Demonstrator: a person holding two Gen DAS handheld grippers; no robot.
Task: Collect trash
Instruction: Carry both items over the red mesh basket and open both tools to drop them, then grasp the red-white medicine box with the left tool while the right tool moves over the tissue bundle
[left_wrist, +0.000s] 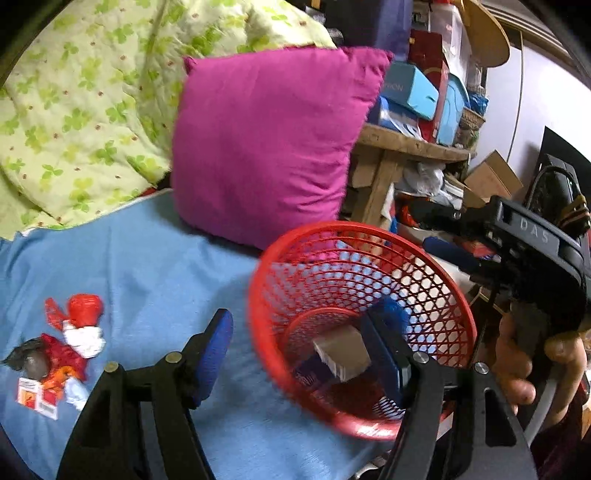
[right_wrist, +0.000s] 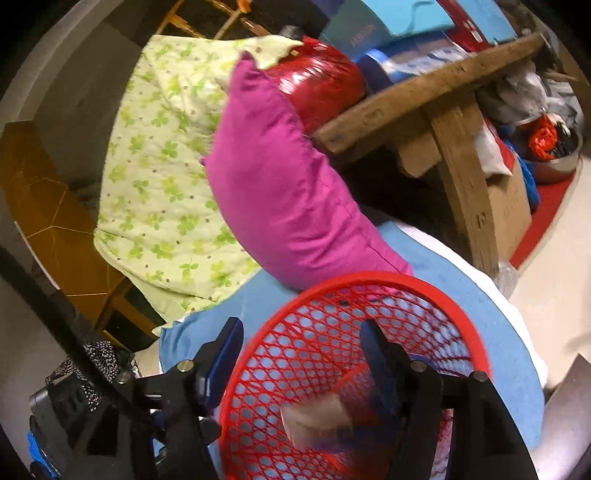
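Note:
A red mesh basket (left_wrist: 369, 273) is tilted over the blue bedsheet (left_wrist: 147, 258), with a small grey box (left_wrist: 343, 350) and dark wrappers in its bottom. My left gripper (left_wrist: 306, 328) is open, straddling the basket's near rim: one finger outside, the other inside. A pile of red, white and orange wrappers (left_wrist: 62, 350) lies on the sheet at the left. In the right wrist view the basket (right_wrist: 369, 354) fills the lower middle, blurred, with pale trash (right_wrist: 317, 417) inside. My right gripper (right_wrist: 303, 339) also straddles the basket's wall, jaws wide apart.
A magenta pillow (left_wrist: 269, 144) leans behind the basket against a green clover quilt (left_wrist: 92, 103). A wooden table (left_wrist: 402, 144) piled with boxes stands at the right. The right gripper's body (left_wrist: 535, 243) and the hand holding it show at the right.

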